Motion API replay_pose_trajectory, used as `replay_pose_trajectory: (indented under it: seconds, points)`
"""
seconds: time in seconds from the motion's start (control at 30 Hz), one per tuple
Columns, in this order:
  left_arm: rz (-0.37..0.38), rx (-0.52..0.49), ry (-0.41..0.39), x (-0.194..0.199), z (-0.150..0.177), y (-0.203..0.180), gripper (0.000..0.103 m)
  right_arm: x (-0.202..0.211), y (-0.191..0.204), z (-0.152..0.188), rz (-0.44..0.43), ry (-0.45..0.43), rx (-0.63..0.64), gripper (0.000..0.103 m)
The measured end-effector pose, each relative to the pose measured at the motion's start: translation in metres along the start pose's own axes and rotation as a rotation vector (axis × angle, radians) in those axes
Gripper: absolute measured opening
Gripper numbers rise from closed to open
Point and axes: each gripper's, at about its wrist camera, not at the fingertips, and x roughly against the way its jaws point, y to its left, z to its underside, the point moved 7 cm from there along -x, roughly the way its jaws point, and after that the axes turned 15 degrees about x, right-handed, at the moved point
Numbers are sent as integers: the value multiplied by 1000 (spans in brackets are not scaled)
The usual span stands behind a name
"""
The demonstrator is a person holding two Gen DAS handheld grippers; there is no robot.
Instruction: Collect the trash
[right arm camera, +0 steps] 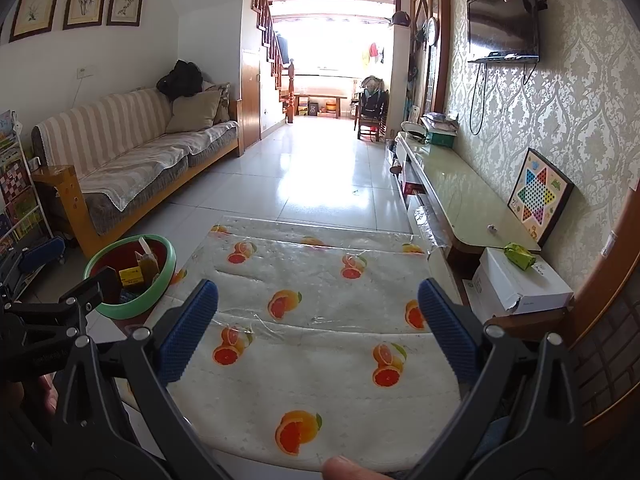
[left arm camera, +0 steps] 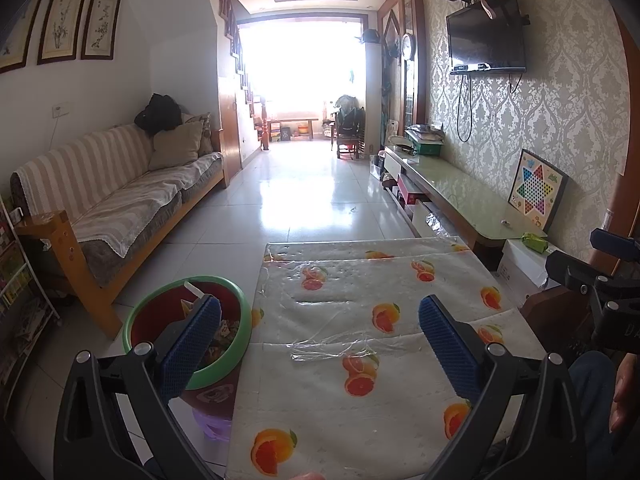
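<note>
A trash bin [left arm camera: 236, 322] with a green rim and red inside stands on the floor at the table's left edge, holding cartons and wrappers; the right wrist view shows the trash bin [right arm camera: 166, 276] too. My left gripper [left arm camera: 320, 316] is open above the table, its left finger over the bin's rim, nothing between the fingers. My right gripper [right arm camera: 318, 304] is open over the table [right arm camera: 312, 276], which wears an orange-print cloth under clear plastic. A green wrapper [right arm camera: 519, 256] lies on a white box at the right, also seen as the green wrapper [left arm camera: 534, 242].
A striped sofa [left arm camera: 120, 196] lines the left wall. A low TV cabinet [right arm camera: 460, 196] with a glass top runs along the right wall, a checkers board [right arm camera: 540, 196] leaning behind it. A white box [right arm camera: 520, 284] sits beside the table. Tiled floor [right arm camera: 320, 168] stretches ahead.
</note>
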Motion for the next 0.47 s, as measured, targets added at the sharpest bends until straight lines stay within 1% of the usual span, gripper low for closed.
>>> replay_pose_trajectory:
  seconds: [0.07, 0.13, 0.23, 0.33, 0.47]
  points:
    - [14, 9, -23, 5, -1, 0, 95, 0, 0, 0, 1, -1, 1, 98]
    - [2, -5, -44, 7, -2, -3, 95, -1, 0, 1, 0, 3, -2, 98]
    - [1, 10, -34, 7, -1, -4, 95, 0, 0, 2, 1, 4, -3, 98]
    - [-22, 16, -33, 6, -3, -3, 95, -1, 0, 3, 1, 3, -1, 98]
    - [-32, 21, -29, 5, -3, -2, 95, -1, 1, 3, 3, 0, 1, 98]
